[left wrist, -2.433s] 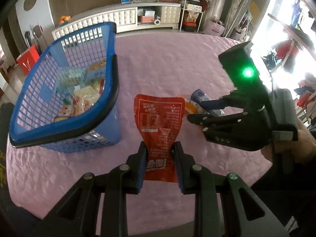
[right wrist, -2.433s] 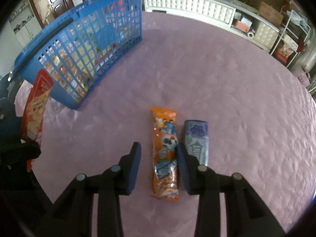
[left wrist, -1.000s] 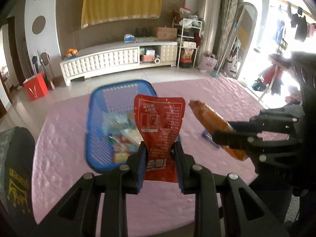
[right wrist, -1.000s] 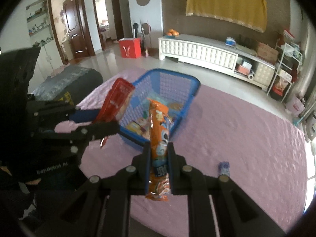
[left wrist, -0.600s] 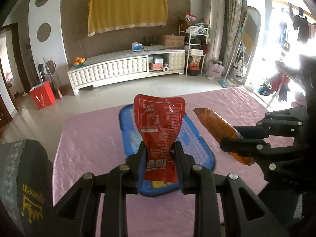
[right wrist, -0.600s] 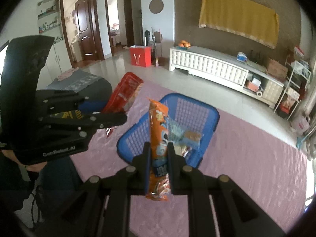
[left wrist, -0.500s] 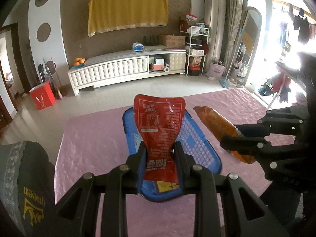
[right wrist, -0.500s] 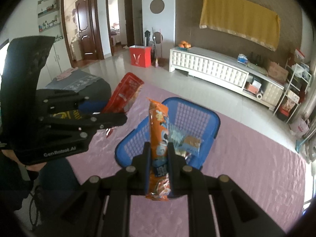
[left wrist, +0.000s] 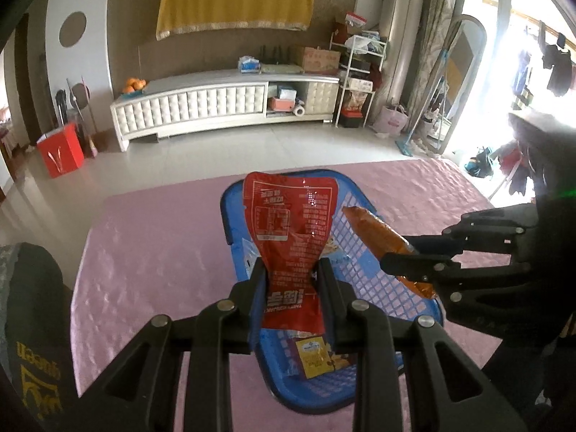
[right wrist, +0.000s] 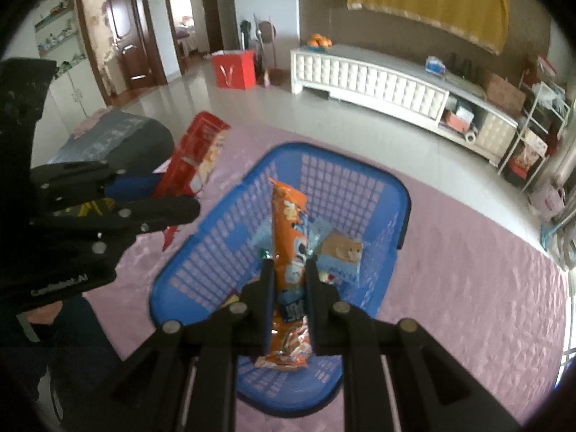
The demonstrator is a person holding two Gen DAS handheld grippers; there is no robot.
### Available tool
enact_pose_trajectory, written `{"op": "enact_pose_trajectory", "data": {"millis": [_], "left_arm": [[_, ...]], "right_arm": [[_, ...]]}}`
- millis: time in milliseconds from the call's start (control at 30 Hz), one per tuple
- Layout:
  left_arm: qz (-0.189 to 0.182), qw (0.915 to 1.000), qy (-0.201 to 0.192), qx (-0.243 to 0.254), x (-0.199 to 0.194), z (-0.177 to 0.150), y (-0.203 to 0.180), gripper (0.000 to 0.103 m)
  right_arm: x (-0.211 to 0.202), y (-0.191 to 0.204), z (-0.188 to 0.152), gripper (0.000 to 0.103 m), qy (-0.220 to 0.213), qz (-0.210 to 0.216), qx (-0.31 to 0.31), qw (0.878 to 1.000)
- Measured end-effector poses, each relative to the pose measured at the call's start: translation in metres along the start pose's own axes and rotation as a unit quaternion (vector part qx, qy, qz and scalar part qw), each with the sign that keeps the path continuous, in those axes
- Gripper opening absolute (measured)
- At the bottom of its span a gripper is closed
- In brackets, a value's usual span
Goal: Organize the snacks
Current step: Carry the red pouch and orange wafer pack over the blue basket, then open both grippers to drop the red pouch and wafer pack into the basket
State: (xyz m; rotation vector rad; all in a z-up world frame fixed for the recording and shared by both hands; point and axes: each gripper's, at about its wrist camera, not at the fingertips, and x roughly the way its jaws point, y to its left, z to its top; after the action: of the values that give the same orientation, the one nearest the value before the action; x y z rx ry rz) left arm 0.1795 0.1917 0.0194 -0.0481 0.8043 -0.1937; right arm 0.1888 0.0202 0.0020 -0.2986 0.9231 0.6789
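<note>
My left gripper (left wrist: 292, 270) is shut on a red snack pouch (left wrist: 289, 226), held upright above the blue plastic basket (left wrist: 363, 291). My right gripper (right wrist: 289, 273) is shut on an orange snack stick pack (right wrist: 289, 237), also held over the blue basket (right wrist: 360, 194). In the left wrist view the right gripper (left wrist: 399, 259) comes in from the right with the orange pack (left wrist: 378, 232) over the basket's right side. In the right wrist view the left gripper (right wrist: 187, 198) holds the red pouch (right wrist: 196, 151) just beyond the basket's left rim. Several snack packets (right wrist: 338, 252) lie inside the basket.
The basket stands on a table under a pink quilted cloth (left wrist: 151, 237). A dark chair back (left wrist: 28, 324) rises at the table's left edge. Beyond the table are a tiled floor, a white low cabinet (left wrist: 216, 108) and a red box (left wrist: 59, 149).
Both grippers have carried their packs towards and lower over the basket, which now looms larger beneath them. Both grips are unchanged.
</note>
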Motion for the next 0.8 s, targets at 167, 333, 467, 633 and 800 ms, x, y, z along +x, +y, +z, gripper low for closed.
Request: {"op": "enact_pose_trajectory", "data": {"millis": [167, 333, 467, 633, 800], "left_arm": [[-0.002, 0.9999, 0.009, -0.010, 0.016, 0.001, 0.003, 0.025], [-0.005, 0.9997, 0.016, -0.016, 0.024, -0.002, 0.005, 0.025], [-0.003, 0.9996, 0.023, -0.015, 0.023, -0.003, 0.003, 0.025], [-0.003, 0.9996, 0.026, -0.011, 0.019, -0.002, -0.002, 0.025], [-0.004, 0.9997, 0.024, -0.005, 0.012, -0.001, -0.012, 0.025]], "right_arm": [[0.010, -0.008, 0.000, 0.018, 0.012, -0.010, 0.010, 1.000], [0.027, -0.013, -0.004, 0.027, 0.051, -0.039, 0.000, 0.998], [0.029, -0.017, -0.009, 0.065, 0.054, -0.044, 0.011, 0.998], [0.001, -0.011, -0.013, 0.081, 0.015, -0.037, 0.009, 0.999], [-0.023, -0.013, -0.018, 0.090, -0.008, -0.023, 0.015, 1.000]]}}
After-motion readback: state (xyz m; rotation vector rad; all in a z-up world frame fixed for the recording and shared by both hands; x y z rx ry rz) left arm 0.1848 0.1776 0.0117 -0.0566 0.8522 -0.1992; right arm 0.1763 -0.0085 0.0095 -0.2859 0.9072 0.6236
